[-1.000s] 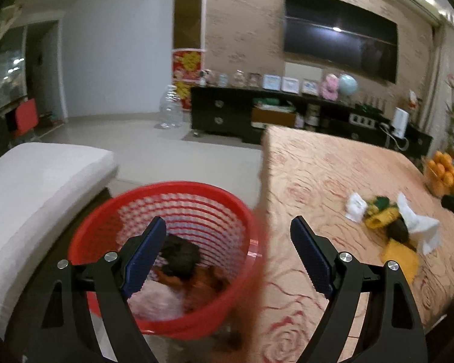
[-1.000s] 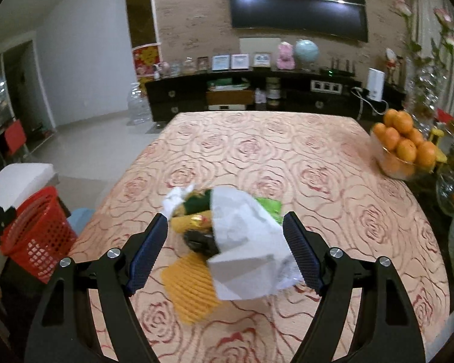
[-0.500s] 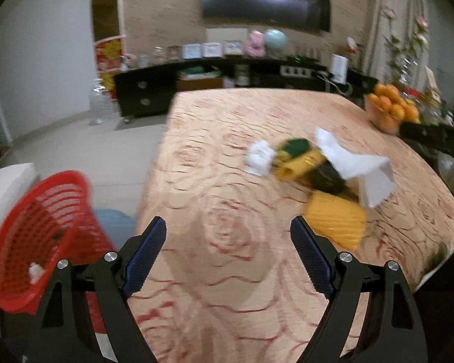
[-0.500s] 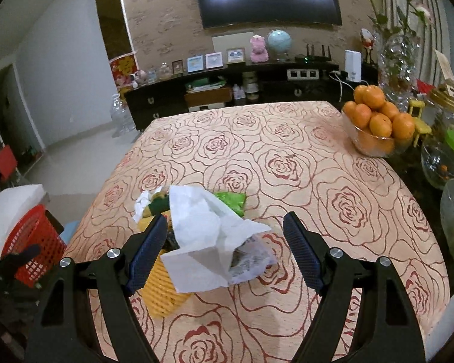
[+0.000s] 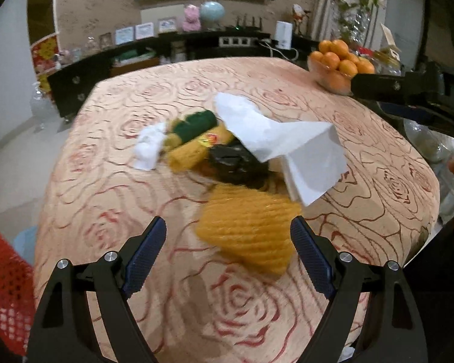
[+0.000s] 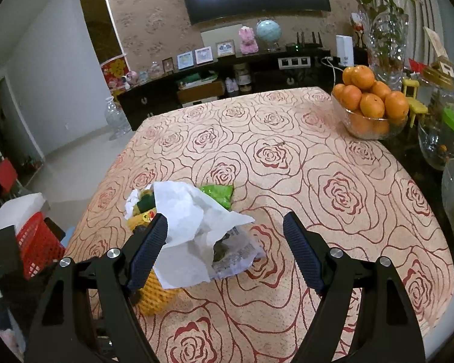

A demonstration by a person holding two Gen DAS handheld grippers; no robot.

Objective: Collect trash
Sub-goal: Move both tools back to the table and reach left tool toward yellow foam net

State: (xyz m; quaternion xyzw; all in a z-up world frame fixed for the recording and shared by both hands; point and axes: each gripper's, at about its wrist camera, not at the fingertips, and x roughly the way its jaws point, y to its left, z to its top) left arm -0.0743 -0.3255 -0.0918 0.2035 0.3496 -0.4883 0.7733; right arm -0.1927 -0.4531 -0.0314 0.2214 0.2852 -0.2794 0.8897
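A pile of trash lies on the rose-patterned table (image 5: 112,187): a yellow foam net (image 5: 248,227), a large white paper (image 5: 290,145), a black wrapper (image 5: 236,163), a green and yellow wrapper (image 5: 196,133) and a crumpled white tissue (image 5: 149,148). My left gripper (image 5: 228,248) is open and empty, just short of the yellow net. My right gripper (image 6: 225,242) is open and empty over the white paper (image 6: 190,220) and a printed wrapper (image 6: 236,254); a green packet (image 6: 218,193) lies behind. The red basket (image 6: 36,242) stands left of the table.
A glass bowl of oranges (image 6: 369,109) and glass jars (image 6: 442,139) stand at the table's right side. A dark TV cabinet (image 6: 227,81) lines the far wall. A white seat (image 6: 18,208) is beside the basket. The basket's rim shows in the left wrist view (image 5: 3,278).
My left gripper has swung from over the red basket to the table, now close to the yellow net. My right gripper drew back and rose slightly over the pile.
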